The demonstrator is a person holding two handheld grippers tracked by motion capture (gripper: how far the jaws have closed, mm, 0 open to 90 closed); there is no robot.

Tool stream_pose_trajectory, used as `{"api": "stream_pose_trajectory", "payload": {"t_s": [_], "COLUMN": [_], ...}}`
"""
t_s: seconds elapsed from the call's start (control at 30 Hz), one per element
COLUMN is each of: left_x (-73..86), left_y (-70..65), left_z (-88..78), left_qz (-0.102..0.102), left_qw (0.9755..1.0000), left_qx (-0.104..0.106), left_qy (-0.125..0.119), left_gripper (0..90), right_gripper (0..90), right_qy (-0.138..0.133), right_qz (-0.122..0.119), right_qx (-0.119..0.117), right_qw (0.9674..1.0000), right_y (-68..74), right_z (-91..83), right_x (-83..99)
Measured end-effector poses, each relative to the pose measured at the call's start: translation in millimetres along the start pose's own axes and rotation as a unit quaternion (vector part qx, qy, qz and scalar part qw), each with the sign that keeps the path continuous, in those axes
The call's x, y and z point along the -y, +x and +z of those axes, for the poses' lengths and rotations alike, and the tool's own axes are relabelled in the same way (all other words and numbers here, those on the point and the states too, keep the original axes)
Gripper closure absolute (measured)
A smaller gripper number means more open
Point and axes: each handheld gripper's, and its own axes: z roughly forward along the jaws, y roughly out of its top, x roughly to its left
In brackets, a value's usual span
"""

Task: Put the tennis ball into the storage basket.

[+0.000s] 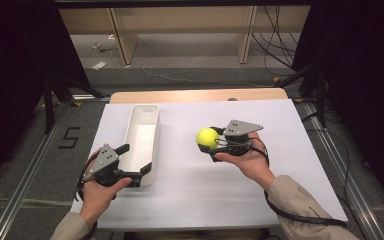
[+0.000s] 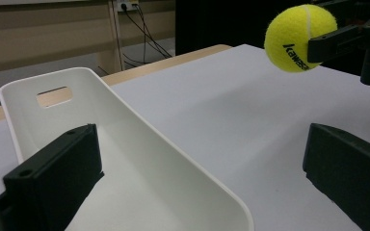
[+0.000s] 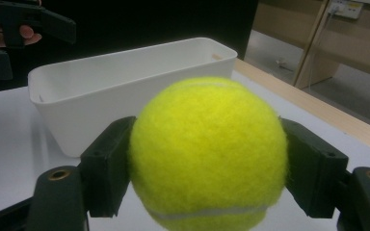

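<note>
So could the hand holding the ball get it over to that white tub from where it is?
Probably yes. The right gripper holds the tennis ball above the table, with only bare surface between it and the white tub. The left gripper straddles the tub's near end, so further along looks freer.

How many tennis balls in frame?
1. The tennis ball is clamped between the right gripper fingers, held above the white table sheet, right of the white bin. The visible part of the bin's interior looks empty.
</note>
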Motion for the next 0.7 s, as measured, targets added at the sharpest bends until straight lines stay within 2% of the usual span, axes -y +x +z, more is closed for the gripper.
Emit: {"api": "stream_pose_trajectory", "payload": {"t_s": [0.7], "left_x": [0.0], "left_y": [0.1], "left_z": [-0.1], "left_qz": [-0.001], "left_qw": [1.0], "left_qx": [0.0], "left_qy": [-0.001], "left_gripper": [0.0], "right_gripper": [27.7], "right_qy": [-0.002], "right_qz": [0.0], "right_qx": [-0.002], "right_qw": [1.0], "right_y": [-0.3], "right_z": [4.9], "right_x": [-2.9]}}
